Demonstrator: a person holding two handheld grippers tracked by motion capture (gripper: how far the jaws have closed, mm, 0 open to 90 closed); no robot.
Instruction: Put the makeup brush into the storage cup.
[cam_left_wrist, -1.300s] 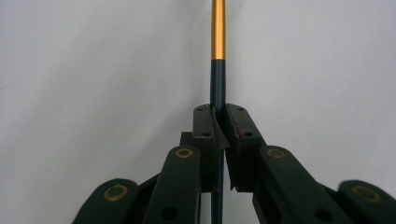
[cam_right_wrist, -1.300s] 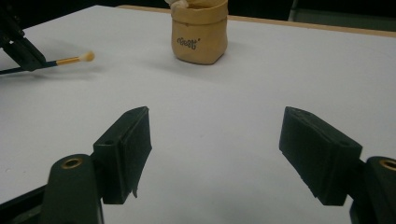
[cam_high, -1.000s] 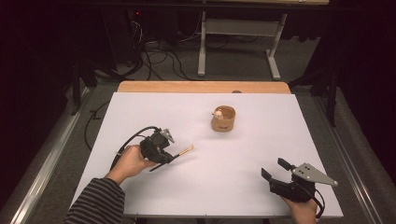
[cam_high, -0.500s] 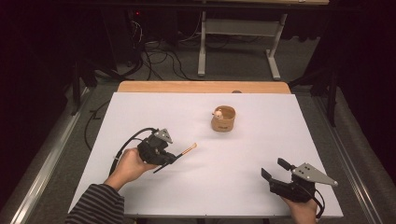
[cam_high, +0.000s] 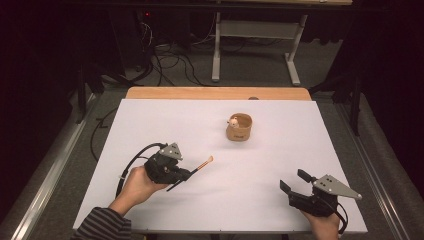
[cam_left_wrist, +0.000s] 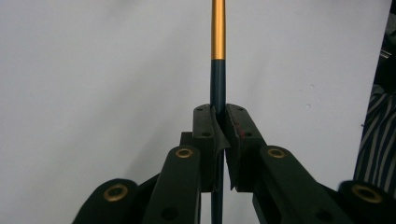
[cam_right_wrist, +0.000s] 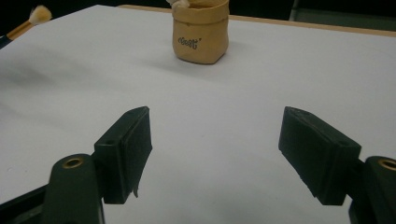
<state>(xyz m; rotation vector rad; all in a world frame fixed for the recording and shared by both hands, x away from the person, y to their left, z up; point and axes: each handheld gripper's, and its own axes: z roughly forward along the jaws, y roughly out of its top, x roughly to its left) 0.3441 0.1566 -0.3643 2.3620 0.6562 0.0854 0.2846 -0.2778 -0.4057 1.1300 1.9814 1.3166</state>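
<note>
A small brush (cam_high: 199, 166) with a dark handle, gold ferrule and pale bristles is clamped in my left gripper (cam_high: 186, 174) at the table's left, its bristle end pointing right and away. In the left gripper view the pads (cam_left_wrist: 207, 128) press on the dark handle of the brush (cam_left_wrist: 218, 46). A tan pouch-like cup (cam_high: 239, 128) with something pale inside stands near the table's middle, to the right of and beyond the brush tip. My right gripper (cam_high: 295, 181) rests open at the front right, nothing between its jaws. The right gripper view looks across the bare surface at the cup (cam_right_wrist: 201, 31).
The white tabletop (cam_high: 300, 145) has a wooden strip (cam_high: 200, 93) along its far edge. Beyond it, dark floor holds cables and a white desk frame (cam_high: 255, 35). A striped sleeve (cam_high: 102, 229) enters at the bottom left.
My left hand has carried the brush to the right and slightly up off the table. The right gripper and the cup have stayed where they were.
</note>
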